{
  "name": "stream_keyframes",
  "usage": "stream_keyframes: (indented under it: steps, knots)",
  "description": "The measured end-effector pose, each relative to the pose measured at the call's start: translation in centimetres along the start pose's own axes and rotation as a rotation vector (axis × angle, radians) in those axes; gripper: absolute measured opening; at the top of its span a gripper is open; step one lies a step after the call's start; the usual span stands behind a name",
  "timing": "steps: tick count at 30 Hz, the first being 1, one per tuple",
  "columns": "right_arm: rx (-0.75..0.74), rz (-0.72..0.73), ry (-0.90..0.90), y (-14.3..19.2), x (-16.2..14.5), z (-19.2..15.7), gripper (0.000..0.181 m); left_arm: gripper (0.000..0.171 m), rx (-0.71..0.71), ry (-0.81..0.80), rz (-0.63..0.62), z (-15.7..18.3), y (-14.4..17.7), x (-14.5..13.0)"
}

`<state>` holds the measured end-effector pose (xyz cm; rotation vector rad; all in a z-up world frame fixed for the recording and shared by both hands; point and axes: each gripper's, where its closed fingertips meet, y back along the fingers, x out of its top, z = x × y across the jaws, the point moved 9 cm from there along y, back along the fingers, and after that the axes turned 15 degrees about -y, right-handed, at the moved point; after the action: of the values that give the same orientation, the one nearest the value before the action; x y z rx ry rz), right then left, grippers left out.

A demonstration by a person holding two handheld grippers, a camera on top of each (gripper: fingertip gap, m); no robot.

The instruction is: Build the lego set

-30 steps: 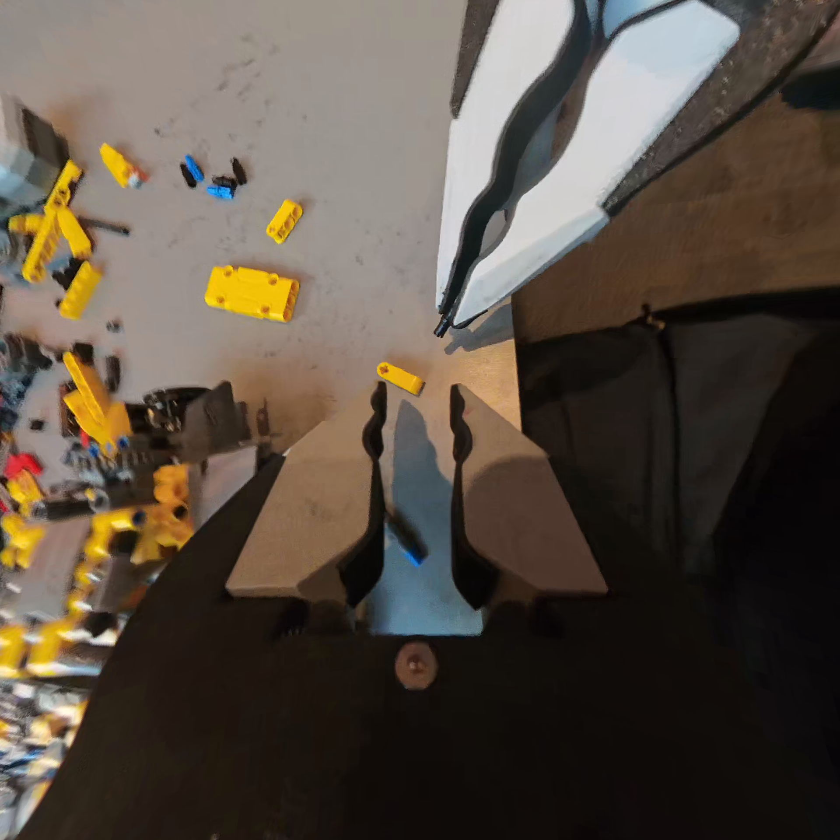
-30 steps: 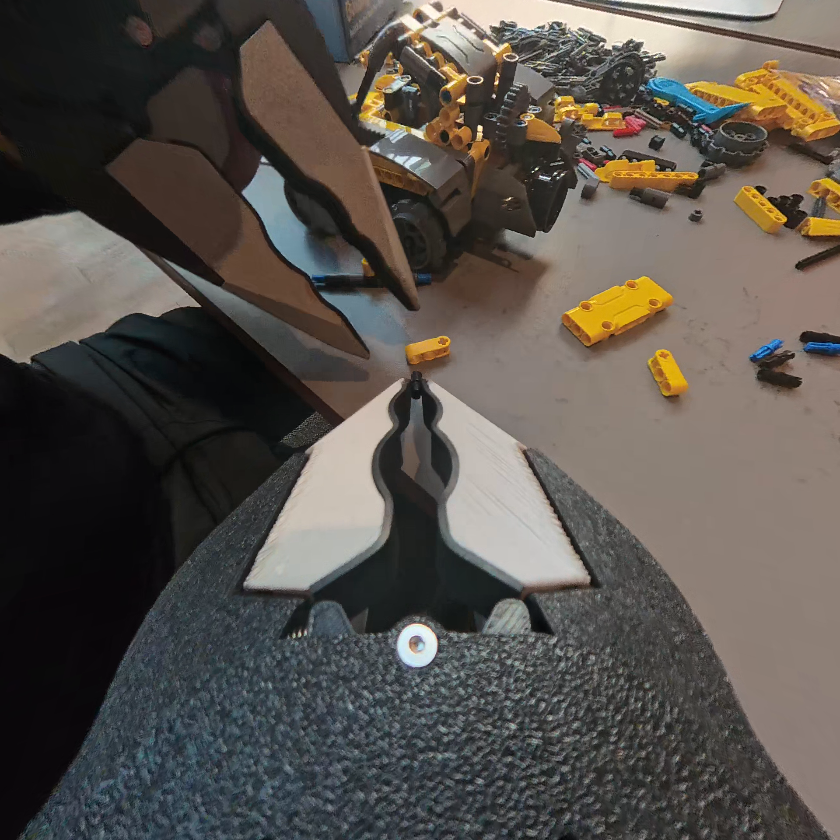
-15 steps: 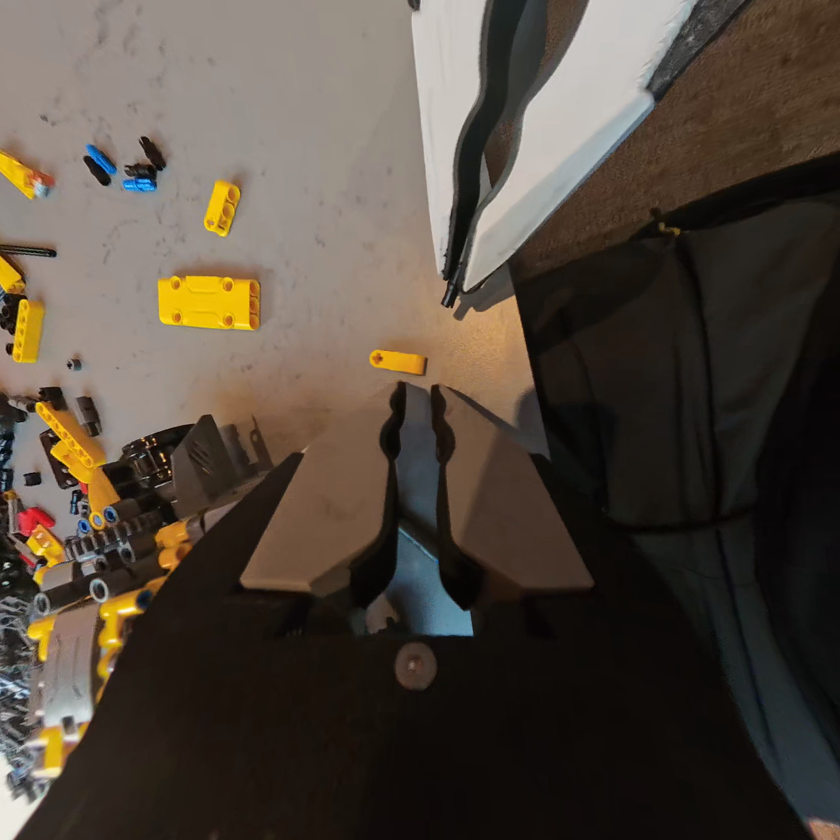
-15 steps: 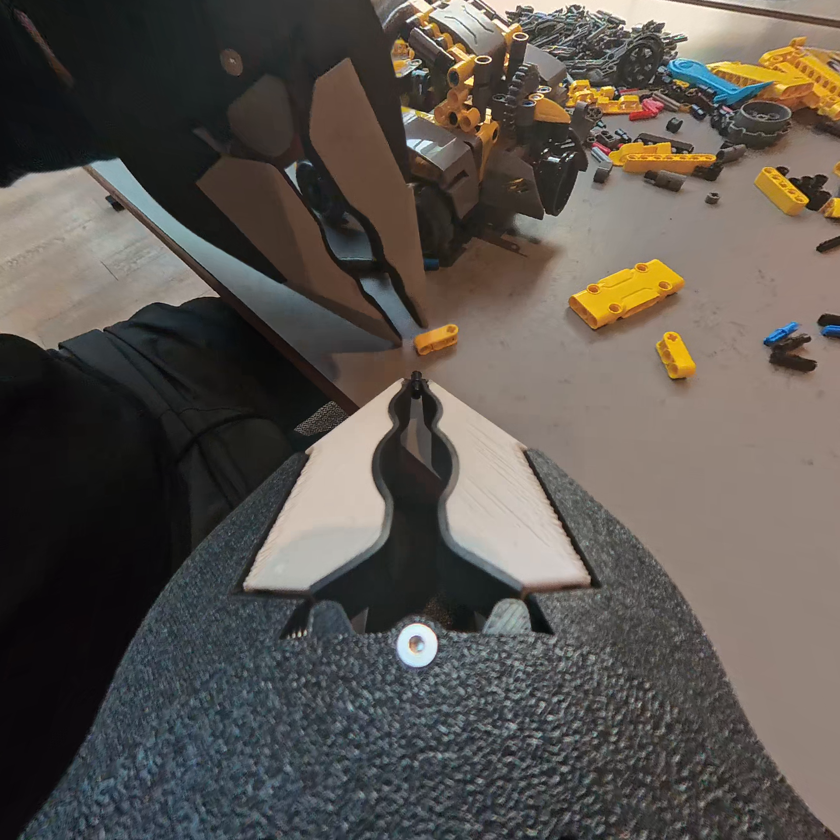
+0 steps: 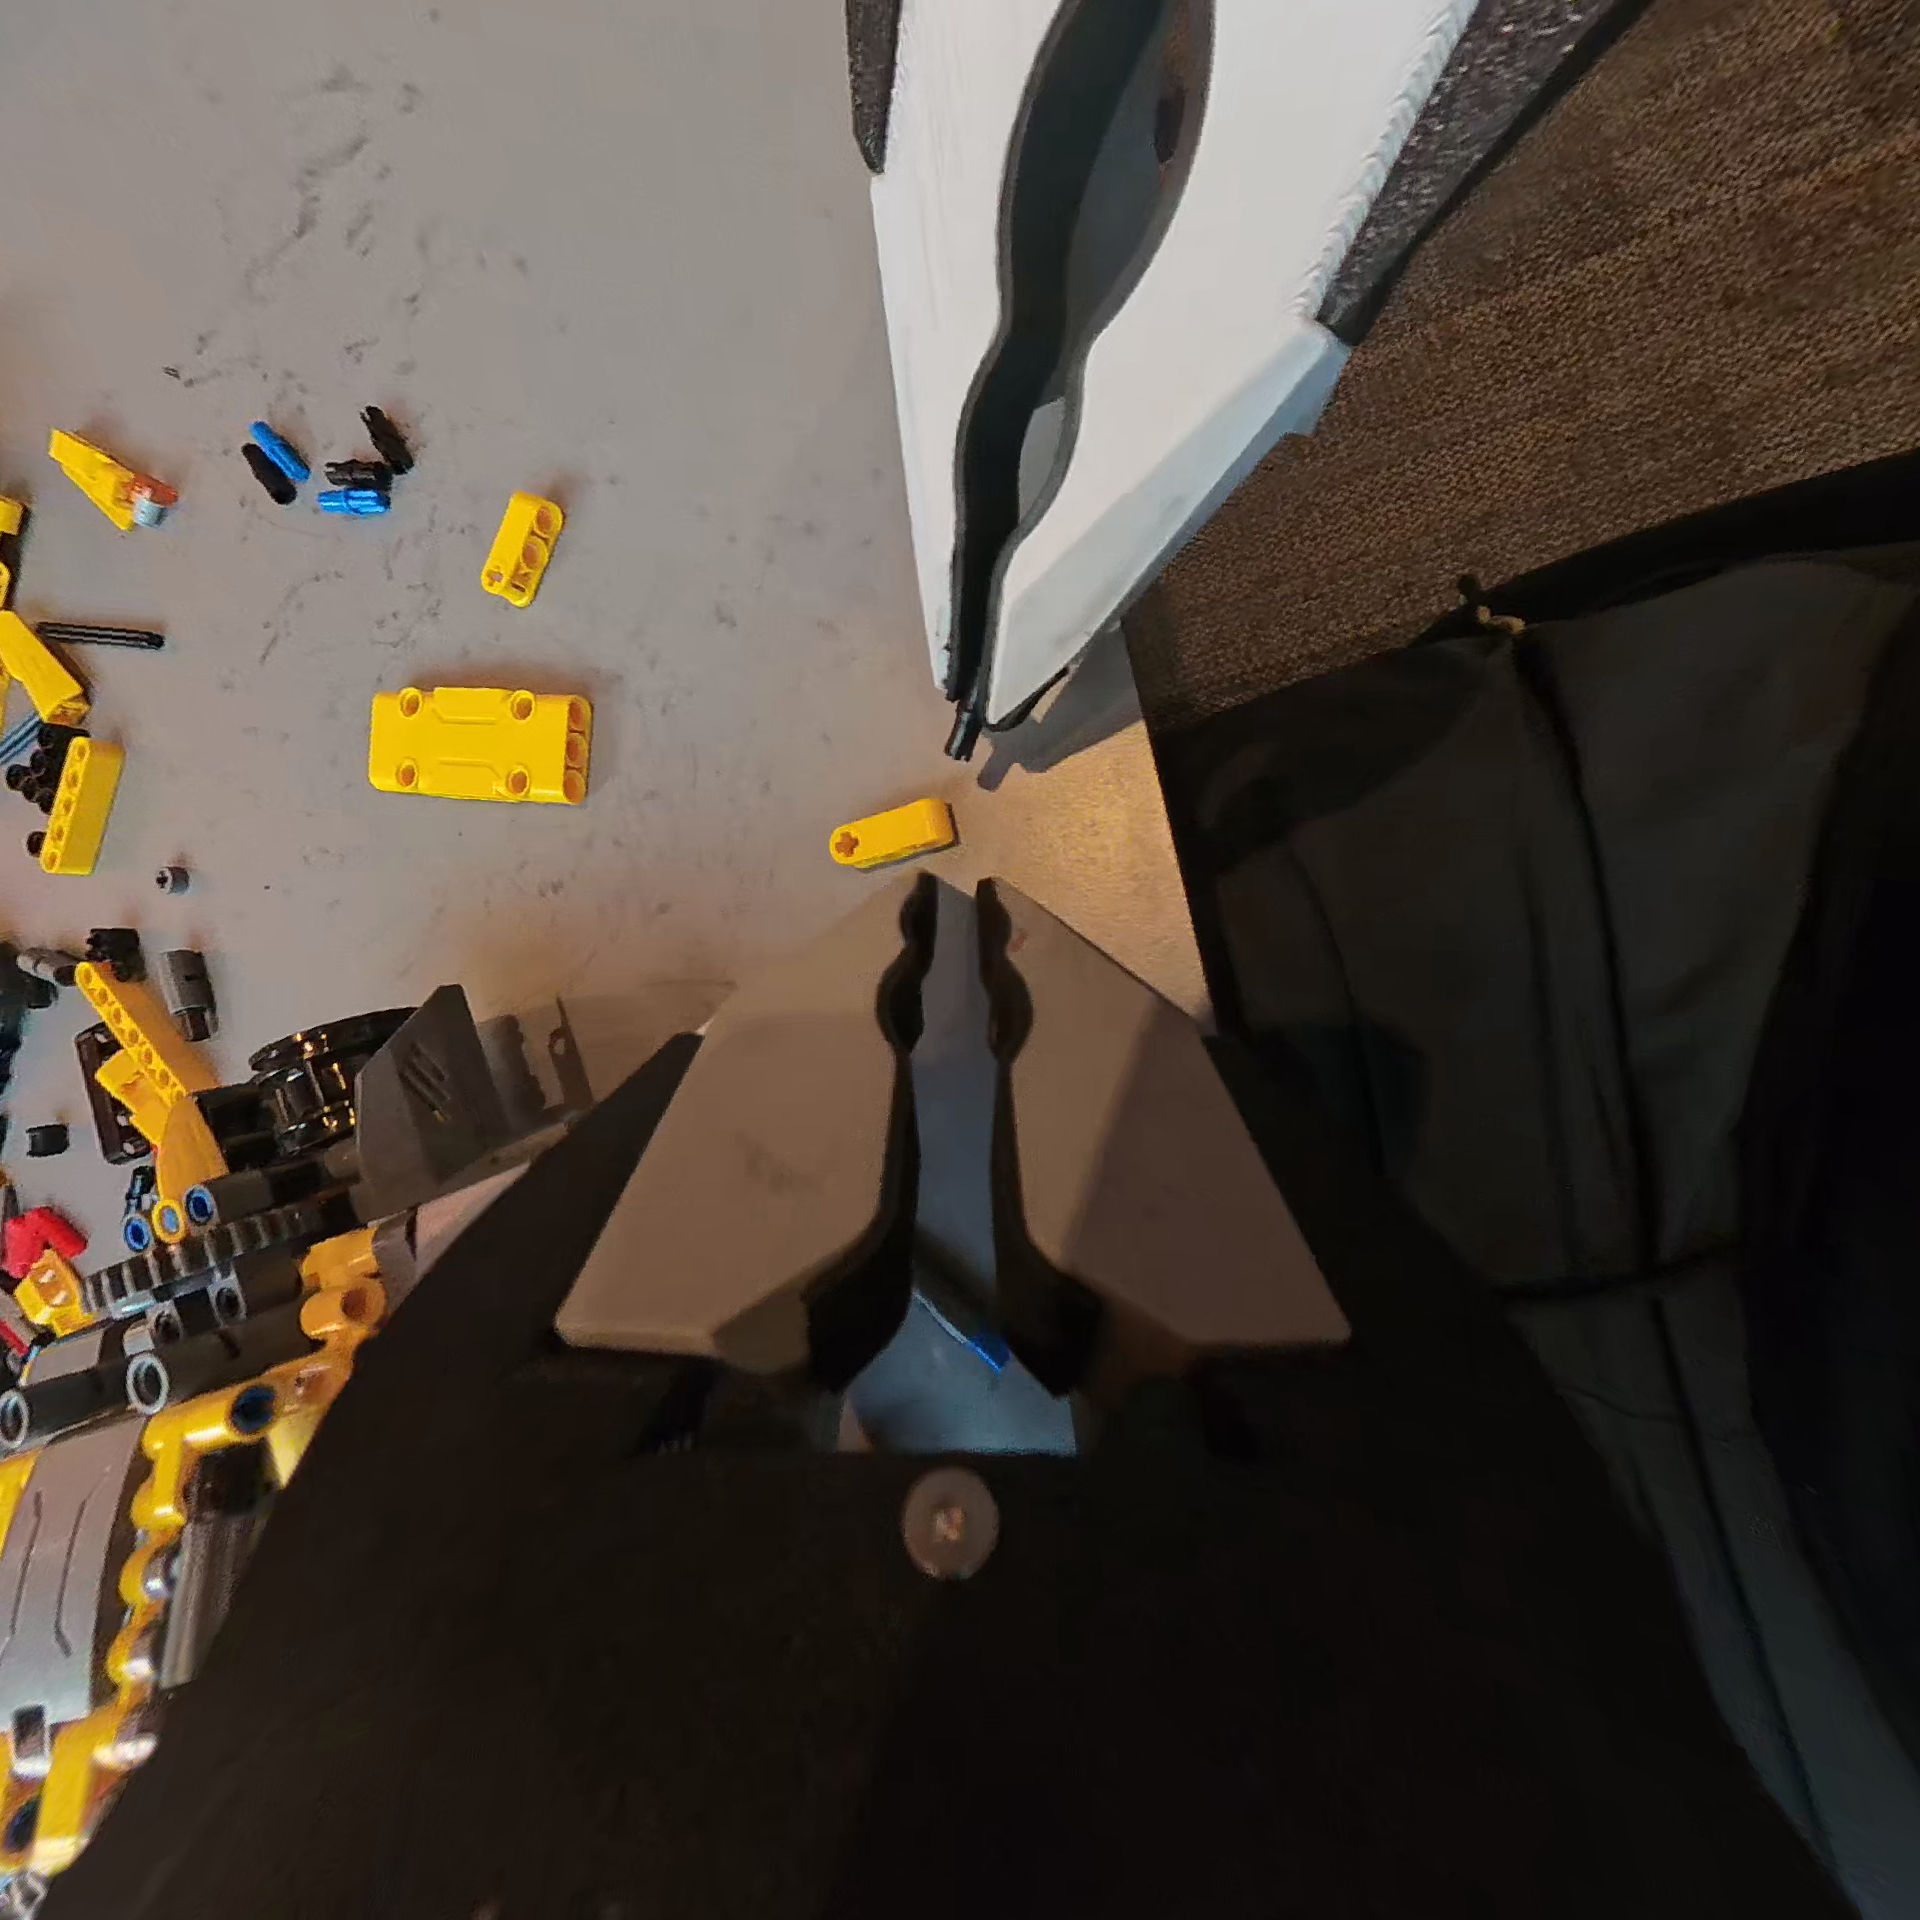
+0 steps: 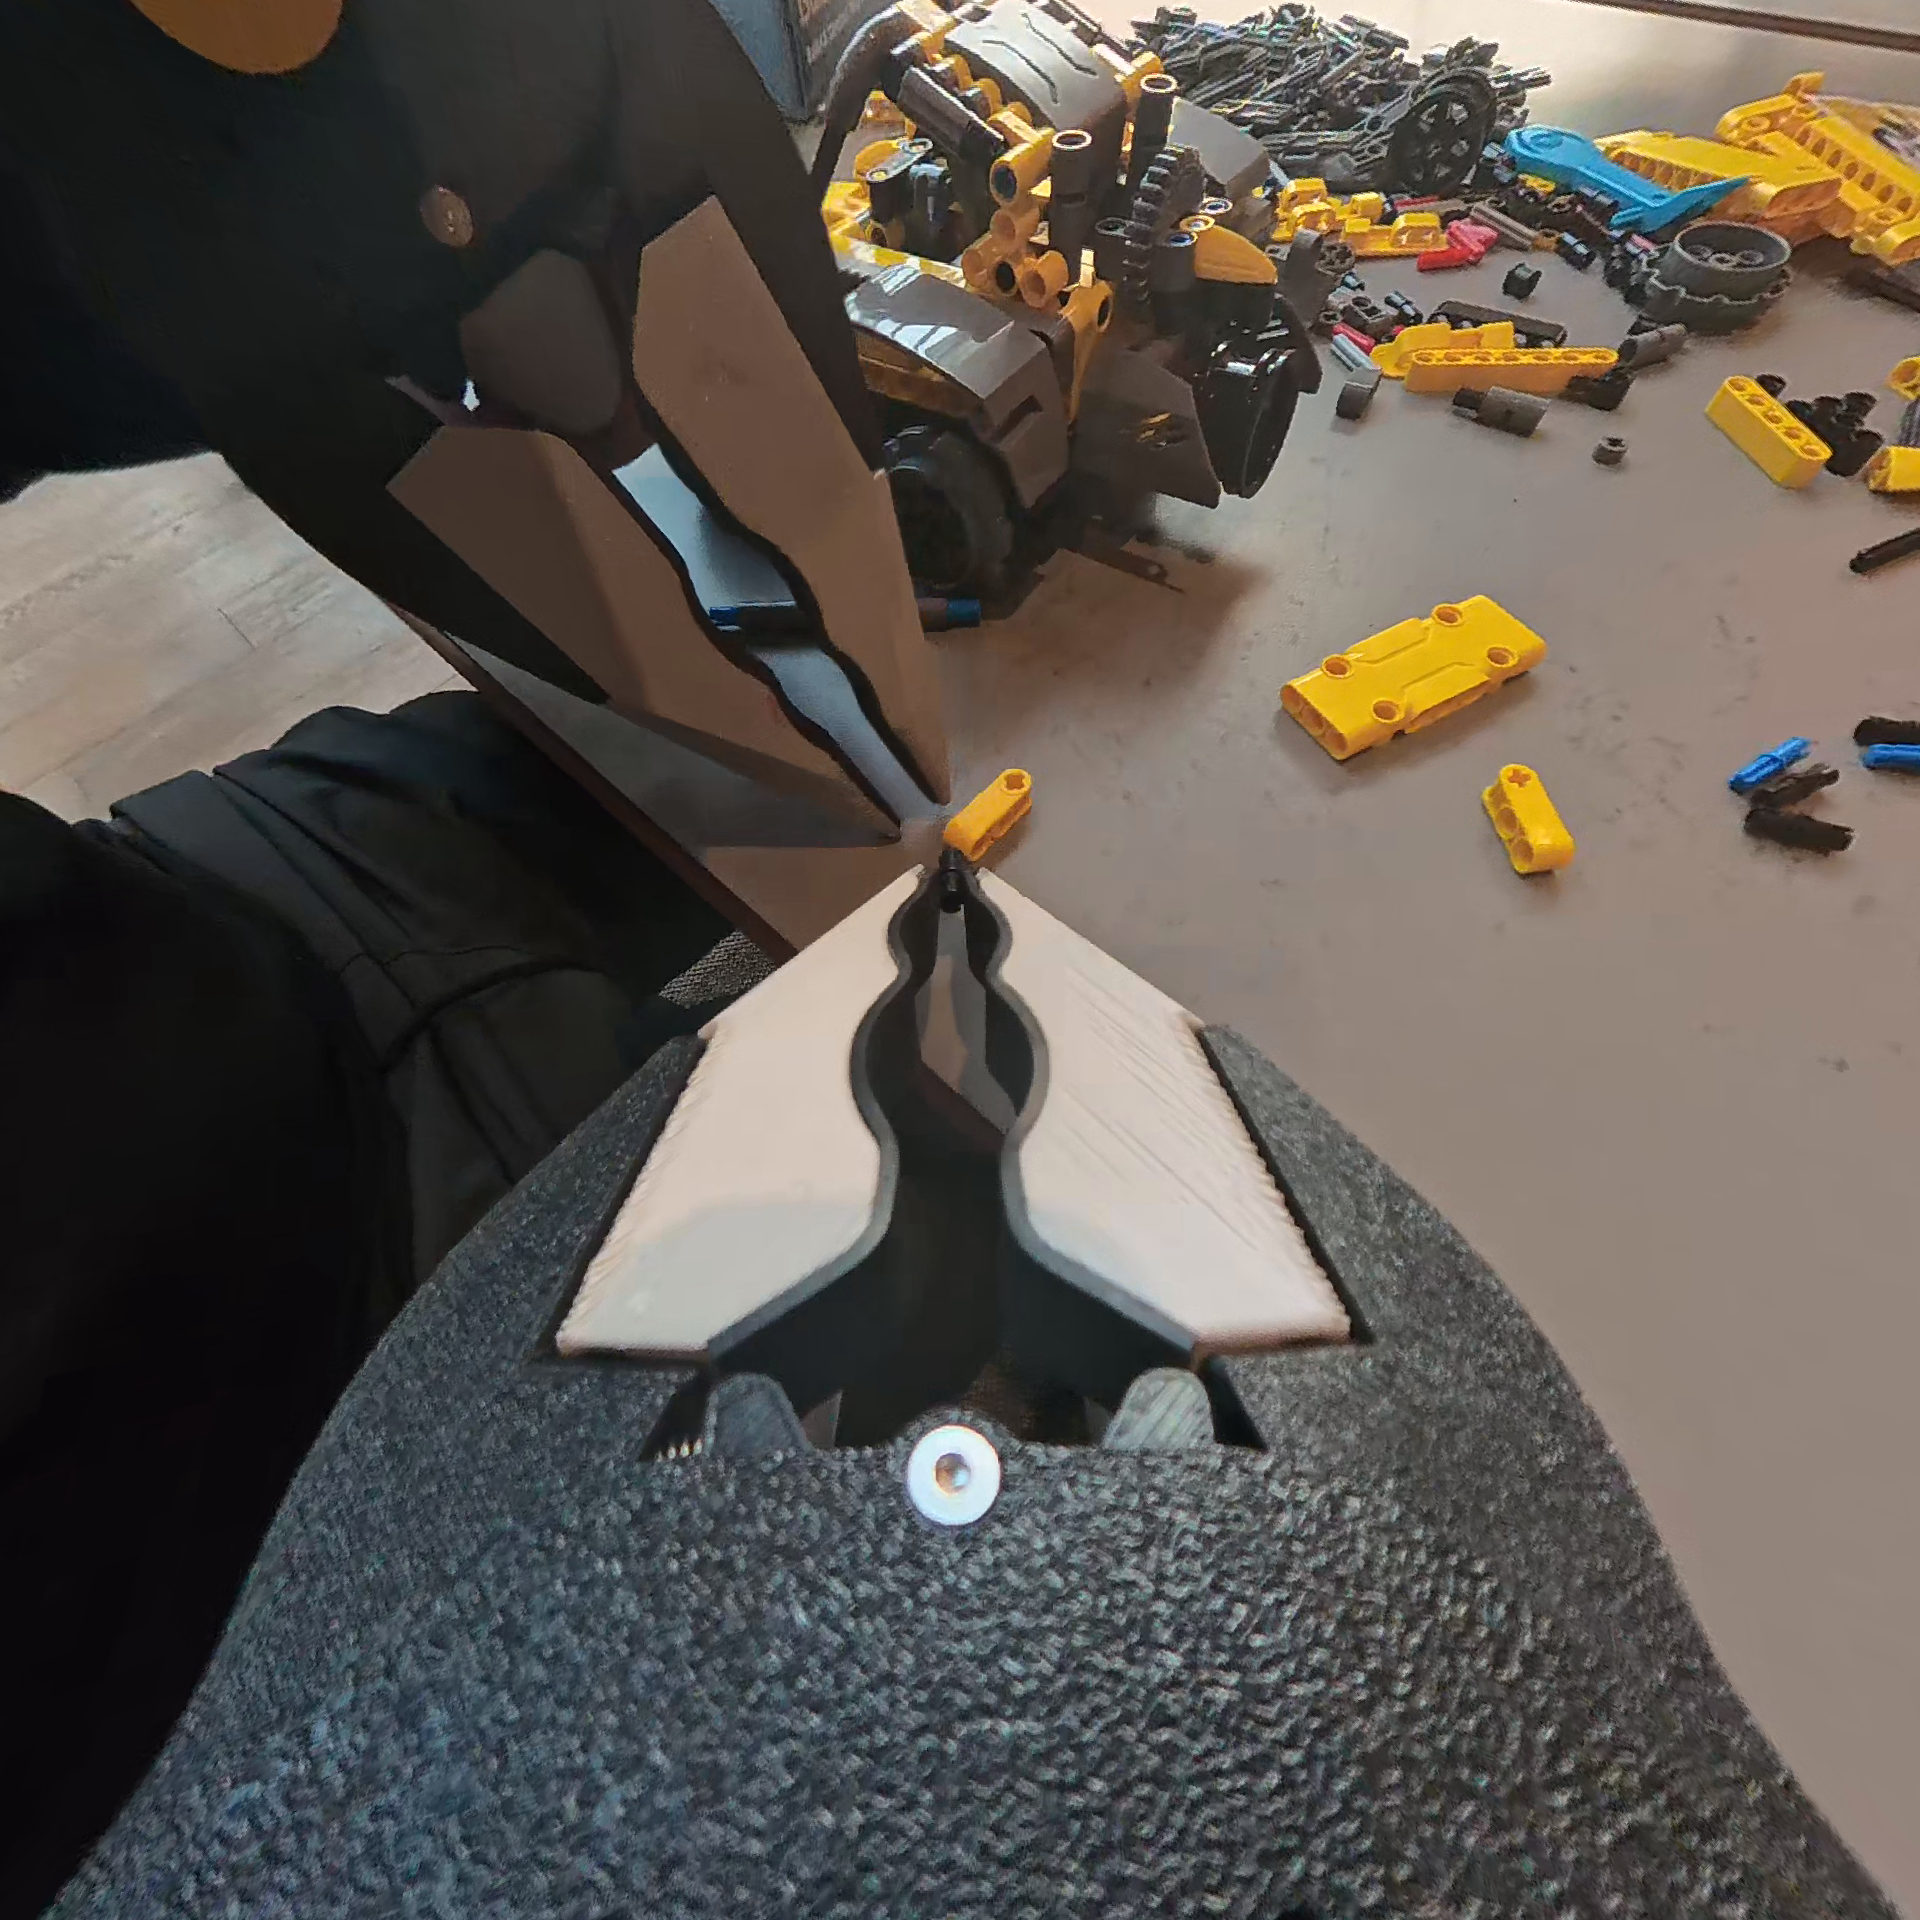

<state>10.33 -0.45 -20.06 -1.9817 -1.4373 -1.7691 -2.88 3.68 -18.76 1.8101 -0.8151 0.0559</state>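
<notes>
- the right gripper (image 6: 951, 873) has its two white fingers squeezed together on a tiny black pin (image 6: 950, 868), pinched right at the tips.
- in the left wrist view that same black pin (image 5: 961, 730) pokes out of the white tips and hangs just above the table (image 5: 623, 312).
- the left gripper (image 5: 948, 891) has its grey fingers close together with a thin gap between them. nothing sits in the gap.
- a small yellow piece (image 5: 891, 832) lies flat on the table, just in front of the left tips and near the black pin. it touches neither.
- from the right wrist view the small yellow piece (image 6: 989, 814) sits just past the pin, with the left gripper (image 6: 920, 816) pointing down beside it.
- a flat yellow block (image 6: 1413, 677) and a short yellow brick (image 6: 1527, 819) lie farther out on the table, well apart from both grippers.
- a yellow and grey toy car (image 6: 1060, 312) stands behind the left gripper, with a heap of loose bits beyond it.
- little blue and black pegs (image 5: 322, 468) lie in a small bunch.
</notes>
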Motion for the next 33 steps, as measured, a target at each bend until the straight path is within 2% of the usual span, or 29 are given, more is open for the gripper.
stream_keyframes:
  steps: [3, 6, 9, 17, 20, 26, 33]
  knots:
    - [-0.008, -0.001, 0.008, 0.1, 0.0, 0.2, 0.004, 0.002, 0.000, 0.017, 0.011, 0.2, 0.1, -0.1]
    - [-0.023, -0.003, 0.026, 0.3, 0.3, 0.9, 0.004, 0.019, 0.012, 0.069, 0.007, -0.1, 0.2, -0.2]
    - [0.026, -0.025, 0.028, 0.4, 0.5, 1.3, 0.004, 0.031, 0.006, 0.145, 0.012, -0.9, -0.2, 0.1]
    - [0.059, -0.027, 0.035, 0.7, 0.0, 1.5, 0.004, 0.021, -0.065, 0.188, 0.029, -1.5, -0.9, 0.6]
    - [0.078, -0.016, 0.031, 0.7, -0.1, 1.1, 0.004, 0.021, -0.089, 0.156, 0.049, -1.1, -0.8, 0.7]
    - [0.136, -0.052, 0.058, -0.2, -1.0, -0.4, 0.004, 0.021, -0.158, -0.016, 0.109, 0.7, 0.5, 0.1]
    - [0.178, 0.023, 0.089, -1.1, -1.1, -2.4, 0.004, 0.021, -0.196, -0.052, 0.138, 1.7, 1.7, -1.3]
